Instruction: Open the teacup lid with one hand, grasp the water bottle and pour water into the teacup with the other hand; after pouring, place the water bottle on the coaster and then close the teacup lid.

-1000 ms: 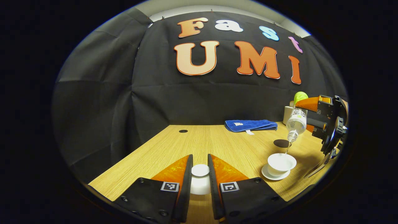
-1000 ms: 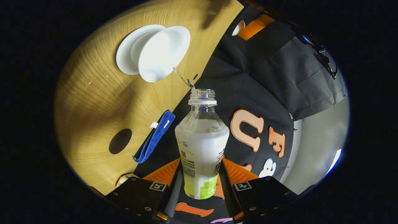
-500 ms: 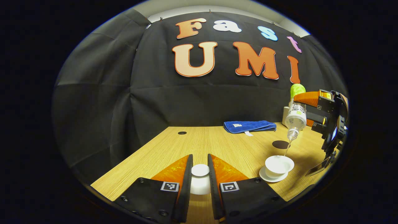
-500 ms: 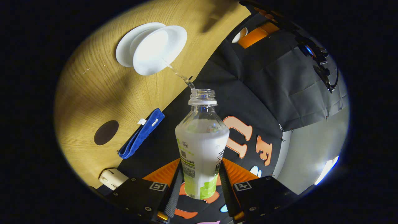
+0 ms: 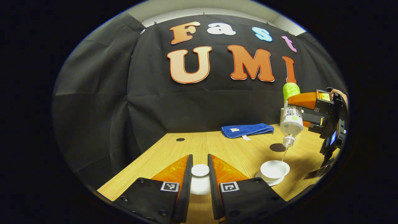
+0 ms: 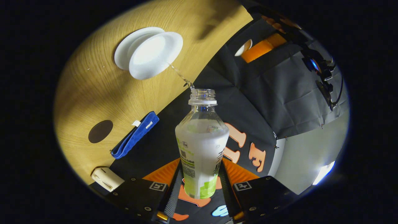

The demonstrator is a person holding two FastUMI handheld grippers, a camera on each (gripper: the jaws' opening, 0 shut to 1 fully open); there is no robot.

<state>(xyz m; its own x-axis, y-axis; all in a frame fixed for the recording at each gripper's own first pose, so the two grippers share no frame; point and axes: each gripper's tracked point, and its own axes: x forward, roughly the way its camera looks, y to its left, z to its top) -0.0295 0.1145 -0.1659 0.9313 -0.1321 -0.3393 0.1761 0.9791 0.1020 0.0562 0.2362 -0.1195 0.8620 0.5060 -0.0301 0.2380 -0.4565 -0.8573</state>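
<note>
My left gripper (image 5: pixel 200 174) is shut on the white teacup lid (image 5: pixel 200 170), held above the near table edge. The white teacup (image 5: pixel 275 169) stands uncovered on its saucer (image 5: pixel 270 182) at the right. My right gripper (image 6: pixel 200 174) is shut on the clear water bottle (image 6: pixel 201 143), which is uncapped and tipped mouth down. A thin stream runs from its mouth into the teacup (image 6: pixel 155 56). In the left gripper view the water bottle (image 5: pixel 291 119) hangs tilted above the cup in the right gripper (image 5: pixel 300 109). The dark round coaster (image 5: pixel 277 147) lies behind the cup.
A folded blue cloth (image 5: pixel 247 130) lies at the back of the wooden table (image 5: pixel 217 146). A cream box (image 6: pixel 104 178) sits near the table's far edge past the coaster (image 6: pixel 100 131). A small round hole (image 5: pixel 180 139) is at the back left.
The right gripper has lifted and tipped the bottle steeper while the water keeps running into the cup. My left gripper with the lid has drifted slightly away from the cup.
</note>
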